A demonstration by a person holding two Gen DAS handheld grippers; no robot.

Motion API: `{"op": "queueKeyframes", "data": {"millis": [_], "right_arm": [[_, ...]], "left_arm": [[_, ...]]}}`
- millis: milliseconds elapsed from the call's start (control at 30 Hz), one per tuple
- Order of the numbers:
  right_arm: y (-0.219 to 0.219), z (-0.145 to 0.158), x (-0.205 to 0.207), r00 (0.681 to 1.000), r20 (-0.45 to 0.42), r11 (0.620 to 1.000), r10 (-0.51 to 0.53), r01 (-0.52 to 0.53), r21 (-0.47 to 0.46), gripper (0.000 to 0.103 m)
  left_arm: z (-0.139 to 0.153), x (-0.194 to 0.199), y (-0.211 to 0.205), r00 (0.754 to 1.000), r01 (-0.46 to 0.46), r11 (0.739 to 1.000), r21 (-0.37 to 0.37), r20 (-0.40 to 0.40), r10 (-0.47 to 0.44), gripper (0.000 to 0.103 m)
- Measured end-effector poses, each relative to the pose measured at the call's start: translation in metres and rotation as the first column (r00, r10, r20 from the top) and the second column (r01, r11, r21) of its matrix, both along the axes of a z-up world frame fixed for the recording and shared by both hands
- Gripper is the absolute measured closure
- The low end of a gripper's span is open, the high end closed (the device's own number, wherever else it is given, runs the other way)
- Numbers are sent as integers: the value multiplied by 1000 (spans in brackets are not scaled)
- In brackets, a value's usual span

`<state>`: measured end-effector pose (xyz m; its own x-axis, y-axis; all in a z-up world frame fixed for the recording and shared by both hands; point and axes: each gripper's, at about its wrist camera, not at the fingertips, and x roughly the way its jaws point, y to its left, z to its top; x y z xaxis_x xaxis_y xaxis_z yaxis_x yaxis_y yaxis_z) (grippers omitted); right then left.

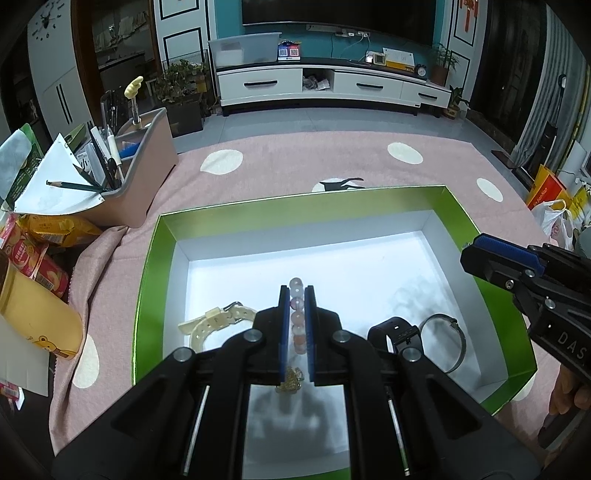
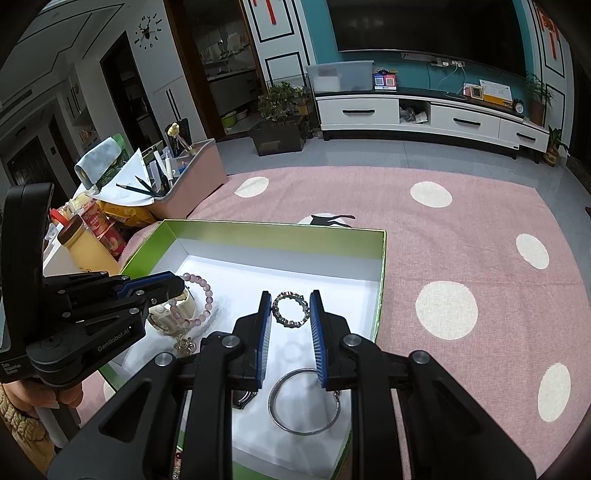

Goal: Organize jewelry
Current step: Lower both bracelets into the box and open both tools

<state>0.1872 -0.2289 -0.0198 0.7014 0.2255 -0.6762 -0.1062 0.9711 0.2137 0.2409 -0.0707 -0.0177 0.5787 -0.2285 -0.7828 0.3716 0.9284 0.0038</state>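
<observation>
Two claws over one green box (image 1: 159,254) with a white floor, sitting on a pink cloth (image 2: 461,229) with cream dots.

Left claw (image 1: 296,295) is pressed together on one pink bead bracelet (image 1: 296,291); beads are lined up between the blue pads, a gold charm (image 1: 290,380) dangles below. In the right wrist view the bracelet (image 2: 205,295) hangs as a loop from that claw (image 2: 173,284) above the box's left side.

Right claw (image 2: 291,310) is pinching one small studded silver ring-bracelet (image 2: 290,309) between its pads, held over the box's right half, near the right wall.

Lying on the box floor: one cream strap watch (image 1: 218,323) toward the left wall, one black watch (image 1: 397,330) and one plain silver bangle (image 1: 448,332) toward the right, just beside each other. Five jewelry pieces in all.

Past the box's left edge: one pink desk organizer (image 1: 155,162) with pens and pencils, snack packets (image 1: 55,229), one yellow bottle (image 1: 40,317), a red can (image 1: 40,267).

Room: grey tile floor, one white TV cabinet (image 1: 332,86) with one large dark TV (image 1: 340,14) on a teal wall, potted plants (image 1: 177,81), one wall clock (image 2: 149,31).
</observation>
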Motion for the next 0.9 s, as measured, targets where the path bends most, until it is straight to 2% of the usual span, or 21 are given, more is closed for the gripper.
{"op": "queueKeyframes", "data": {"millis": [667,767,833,900], "right_arm": [[-3,-2,1,1000,-14,1000,-18,18,-8,82],[-3,-2,1,1000,-14,1000,-22,22,-5,82],[-4,-2,0,1000,-14,1000,-26,26,-9,82],[-5,-1,0,999,-12,999,-31,31,-8,77]], "left_arm": [[0,1,1,1000,-14,1000,-1,-6,14,95],[0,1,2,1000,-18,1000,-2,-5,18,90],[1,1,3,1000,-21,1000,-7,-6,21,77],[2,0,4,1000,-25,1000,-6,1,25,71]]}}
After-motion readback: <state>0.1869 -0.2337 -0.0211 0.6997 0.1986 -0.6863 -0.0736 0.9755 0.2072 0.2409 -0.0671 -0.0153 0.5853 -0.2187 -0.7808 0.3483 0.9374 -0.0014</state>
